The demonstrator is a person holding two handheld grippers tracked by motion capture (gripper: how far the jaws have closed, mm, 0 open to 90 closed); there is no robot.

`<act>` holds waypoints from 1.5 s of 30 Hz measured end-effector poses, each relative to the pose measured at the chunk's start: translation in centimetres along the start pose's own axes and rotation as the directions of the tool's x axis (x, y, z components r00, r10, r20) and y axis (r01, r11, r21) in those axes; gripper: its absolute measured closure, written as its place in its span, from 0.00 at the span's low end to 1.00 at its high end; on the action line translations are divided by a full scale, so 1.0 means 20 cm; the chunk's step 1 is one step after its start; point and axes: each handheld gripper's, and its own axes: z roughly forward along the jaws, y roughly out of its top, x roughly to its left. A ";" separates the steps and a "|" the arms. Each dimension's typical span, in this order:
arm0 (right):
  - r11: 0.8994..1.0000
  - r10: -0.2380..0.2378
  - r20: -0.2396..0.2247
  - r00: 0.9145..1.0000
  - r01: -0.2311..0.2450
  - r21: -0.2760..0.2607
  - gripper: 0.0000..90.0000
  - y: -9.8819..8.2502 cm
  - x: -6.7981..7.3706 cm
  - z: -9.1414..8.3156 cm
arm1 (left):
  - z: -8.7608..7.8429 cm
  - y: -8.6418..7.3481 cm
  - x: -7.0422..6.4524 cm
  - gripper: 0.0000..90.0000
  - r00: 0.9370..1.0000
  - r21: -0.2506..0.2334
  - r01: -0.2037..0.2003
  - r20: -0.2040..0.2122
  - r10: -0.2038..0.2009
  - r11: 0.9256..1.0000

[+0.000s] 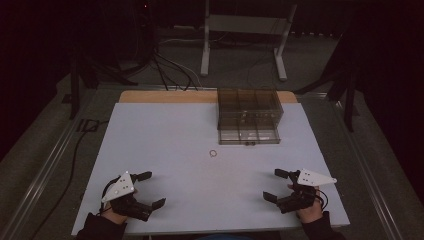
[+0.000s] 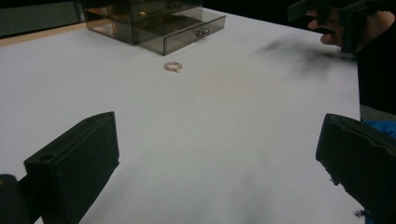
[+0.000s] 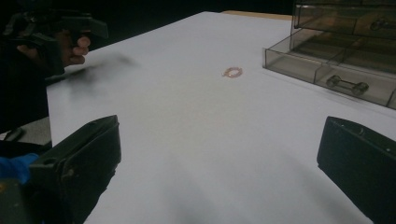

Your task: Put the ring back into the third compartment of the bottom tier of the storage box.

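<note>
Broad white rectangular table top (image 1: 165, 145), bare but for two items. At its far right edge, a smoky transparent plastic drawer box (image 1: 249, 116), bottom drawer (image 1: 248, 135) pulled out toward the person. Just in front of that drawer, apart from it, a small thin gold-coloured ring (image 1: 213, 153) lying flat on the white surface, well clear of both tools.

Near the front edge, left gripper (image 1: 145, 190) and right gripper (image 1: 274, 185), each with jaws spread wide and nothing between them. Probably the very start: nothing grasped, ring untouched, drawer already open. Likely aim, judging from the layout: ring into the open drawer. Next move calls for a long reach forward to the ring, jaws narrowed around a very thin, flat thing that could slide or slip under the pads, so a low, careful pinch.

From the high view: whole layout, both hands, box divided into compartments on top. From the left gripper view: ring (image 2: 172, 66) with a small bump on one side, drawer knob, right gripper (image 2: 327, 9) far off. From the right gripper view: ring (image 3: 232, 72), dumbbell-shaped handle on the drawer front (image 3: 348, 85), left gripper (image 3: 56, 25) in a hand at top left.
</note>
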 end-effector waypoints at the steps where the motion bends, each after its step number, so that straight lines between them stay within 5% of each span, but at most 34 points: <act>1: 1.000 -0.003 0.002 1.000 0.003 0.004 0.00 0.00 0.00 0.00 | 0.00 0.00 0.00 0.00 1.000 -0.003 0.004 0.000 -0.004 1.000; 18: 0.995 0.031 0.017 0.999 -0.032 0.092 0.00 0.01 0.01 0.04 | 0.00 -0.01 -0.01 0.00 1.000 0.019 0.013 0.007 -0.013 1.000; 45: 0.999 0.015 0.099 0.995 -0.020 0.041 0.00 0.21 0.03 -0.02 | 0.01 -0.01 -0.01 0.00 1.000 0.019 0.021 0.014 -0.021 1.000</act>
